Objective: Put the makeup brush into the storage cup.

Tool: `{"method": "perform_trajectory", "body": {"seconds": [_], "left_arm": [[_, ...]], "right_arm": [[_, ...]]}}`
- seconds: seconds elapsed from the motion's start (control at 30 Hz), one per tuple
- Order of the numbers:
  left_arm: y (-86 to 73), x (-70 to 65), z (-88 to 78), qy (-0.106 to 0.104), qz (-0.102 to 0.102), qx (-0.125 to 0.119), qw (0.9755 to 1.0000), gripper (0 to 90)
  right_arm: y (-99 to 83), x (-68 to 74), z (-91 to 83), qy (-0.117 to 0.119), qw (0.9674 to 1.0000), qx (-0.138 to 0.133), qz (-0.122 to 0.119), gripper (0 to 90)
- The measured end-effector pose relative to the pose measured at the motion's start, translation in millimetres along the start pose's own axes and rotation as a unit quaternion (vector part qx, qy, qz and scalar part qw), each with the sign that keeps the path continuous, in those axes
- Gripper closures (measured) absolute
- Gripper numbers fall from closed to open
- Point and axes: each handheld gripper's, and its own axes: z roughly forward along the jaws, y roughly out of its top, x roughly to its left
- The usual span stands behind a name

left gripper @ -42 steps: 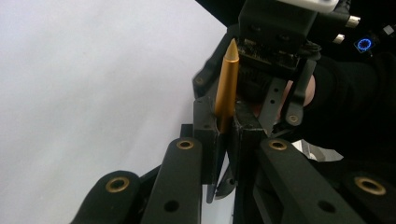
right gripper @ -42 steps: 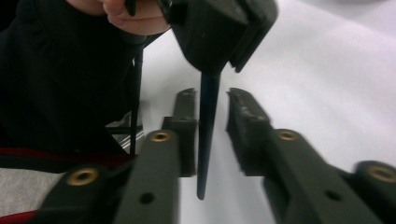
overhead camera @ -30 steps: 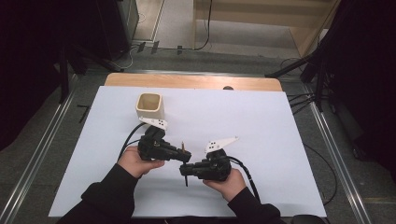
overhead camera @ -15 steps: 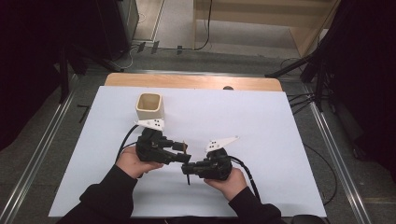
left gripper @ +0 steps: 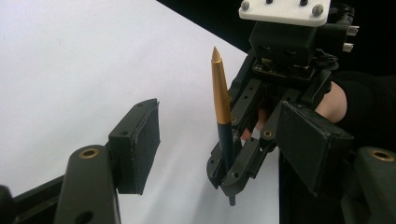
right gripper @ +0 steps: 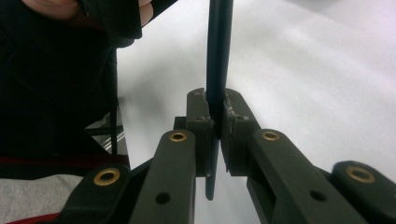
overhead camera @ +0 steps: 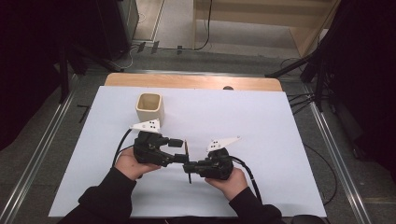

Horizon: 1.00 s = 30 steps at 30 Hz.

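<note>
A pen (overhead camera: 187, 156) with a gold pointed upper half and a dark lower barrel is held just above the white table sheet (overhead camera: 261, 121). My right gripper (overhead camera: 188, 167) is shut on the dark barrel (right gripper: 219, 46), its pads pinching it from both sides. My left gripper (overhead camera: 178, 150) faces it from the left. Its jaws have just been opening and now stand wide on either side of the pen (left gripper: 220, 93) without touching it. The right gripper (left gripper: 231, 179) shows beyond, clamped low on the barrel.
A cream square cup (overhead camera: 149, 107) stands upright on the sheet behind the left gripper. The wooden table edge (overhead camera: 191, 81) runs along the back. Metal rails (overhead camera: 42, 154) flank the table, and cables trail from both grippers.
The left gripper's jaws, shut at the pen a second ago, have spread apart and let go of it. The right gripper keeps its hold and has not moved.
</note>
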Motion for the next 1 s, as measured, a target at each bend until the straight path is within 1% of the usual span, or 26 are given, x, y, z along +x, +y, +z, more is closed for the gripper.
{"method": "perform_trajectory", "body": {"seconds": [0.1,0.17,0.2,0.23,0.27,0.33,0.47,0.57,0.67,0.7,0.77,0.9,0.93,0.97,1.0], "left_arm": [[-1.3,-0.3,0.9,-0.001,-0.004,0.001,1.0,31.8],[-2.1,-1.0,1.6,0.003,-0.006,0.001,1.0,32.3],[-2.9,-1.8,1.3,0.011,-0.004,-0.002,0.9999,33.4],[-4.2,-2.4,1.3,0.012,-0.005,-0.009,0.9999,35.9],[-5.0,-2.4,1.5,0.008,-0.009,-0.013,0.9998,38.6],[-6.0,-2.7,2.9,0.011,-0.017,-0.015,0.9997,39.0],[-6.8,-2.3,6.7,0.005,-0.026,-0.007,0.9996,40.6],[-6.1,-1.9,8.9,0.005,-0.032,-0.004,0.9995,43.3],[-5.6,-1.8,10.1,0.009,-0.036,-0.002,0.9993,46.8],[-5.2,-2.0,11.0,0.012,-0.042,-0.003,0.999,49.1],[-4.9,-2.3,11.2,0.015,-0.043,-0.004,0.9989,52.3],[-4.5,-3.1,11.1,0.02,-0.058,-0.015,0.998,61.0],[-4.3,-3.2,11.4,0.018,-0.066,-0.016,0.9975,62.4],[-4.4,-2.9,11.6,0.014,-0.069,-0.016,0.9974,64.5],[-4.5,-3.0,11.8,0.016,-0.068,-0.015,0.9974,65.7]], "right_arm": [[-0.4,0.4,-0.1,-0.001,1.0,-0.002,0.002,84.2],[-0.6,0.4,0.0,-0.003,1.0,-0.003,0.003,84.2],[-0.8,0.4,0.0,-0.003,1.0,-0.003,0.004,84.2],[-0.9,0.6,0.0,-0.004,1.0,-0.002,0.006,84.2],[-1.2,0.8,0.2,-0.005,1.0,-0.003,0.008,84.2],[-1.6,1.1,0.5,-0.006,0.9999,-0.004,0.01,84.2],[-2.4,1.6,1.5,-0.009,0.9999,-0.006,0.013,84.2],[-2.5,1.9,1.9,-0.01,0.9998,-0.005,0.016,84.2],[-2.7,1.7,2.8,-0.013,0.9998,-0.005,0.018,84.2],[-2.7,1.6,3.3,-0.012,0.9997,-0.006,0.018,84.2],[-2.7,1.8,3.6,-0.014,0.9997,-0.006,0.018,84.2],[-2.5,2.3,4.2,-0.015,0.9996,-0.008,0.021,84.2],[-2.5,2.3,4.2,-0.015,0.9996,-0.009,0.022,84.2],[-2.4,2.4,4.1,-0.015,0.9996,-0.009,0.022,84.2],[-2.3,2.5,4.1,-0.015,0.9996,-0.009,0.023,84.2]]}}
